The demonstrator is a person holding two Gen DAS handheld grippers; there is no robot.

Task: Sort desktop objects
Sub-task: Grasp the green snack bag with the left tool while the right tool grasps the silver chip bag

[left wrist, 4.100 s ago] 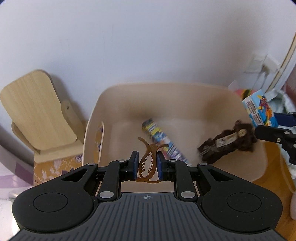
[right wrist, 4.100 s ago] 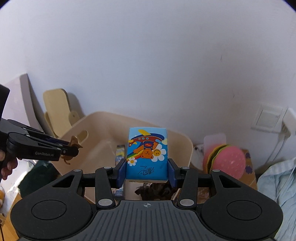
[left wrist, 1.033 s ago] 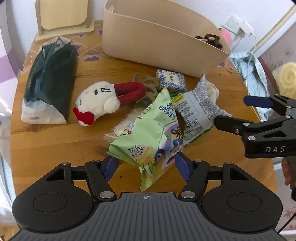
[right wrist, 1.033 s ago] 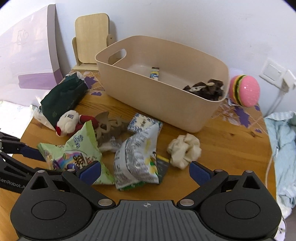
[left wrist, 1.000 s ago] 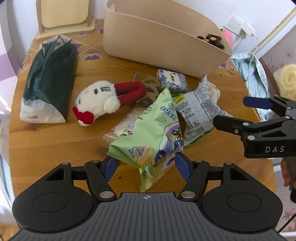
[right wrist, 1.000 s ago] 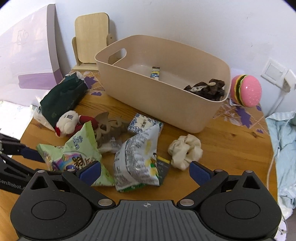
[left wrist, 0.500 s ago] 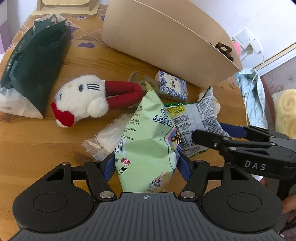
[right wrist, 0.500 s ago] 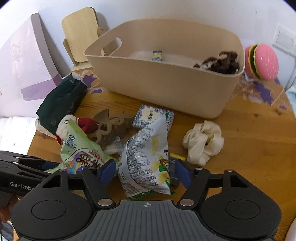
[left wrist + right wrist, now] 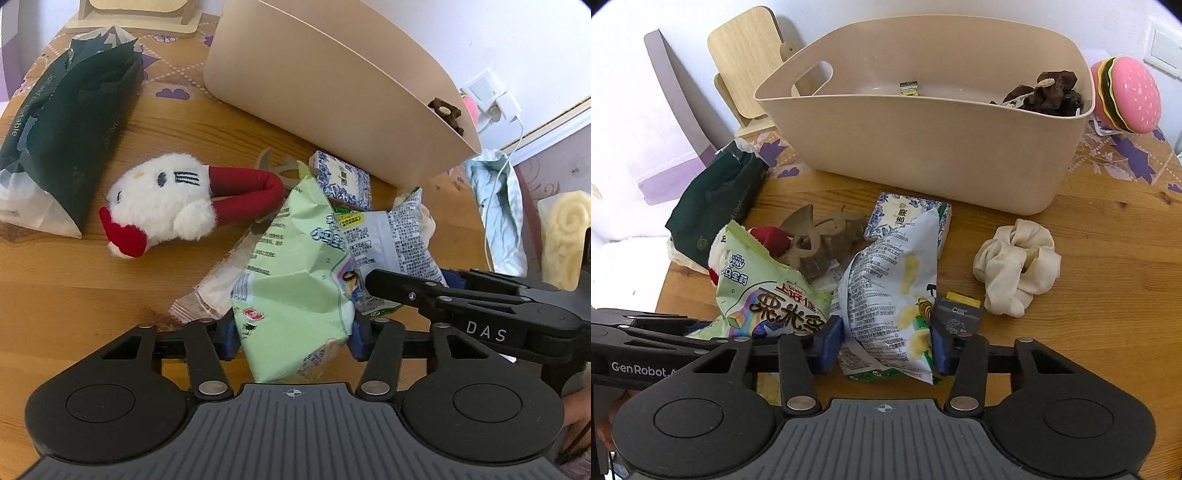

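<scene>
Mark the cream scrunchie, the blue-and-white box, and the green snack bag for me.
cream scrunchie (image 9: 1017,264), right wrist view, middle folds.
blue-and-white box (image 9: 905,216), right wrist view, printed top.
green snack bag (image 9: 295,280), left wrist view, back panel.

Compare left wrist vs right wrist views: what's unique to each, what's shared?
Left wrist only: the white plush's face, a charger plugged into a wall socket.

Right wrist only: cream scrunchie, pink burger toy, the bin's interior with a dark fuzzy item.

Both: beige bin, green snack bag between the left gripper jaws, white snack bag between the right gripper jaws, dark green pouch, blue patterned box.
</scene>
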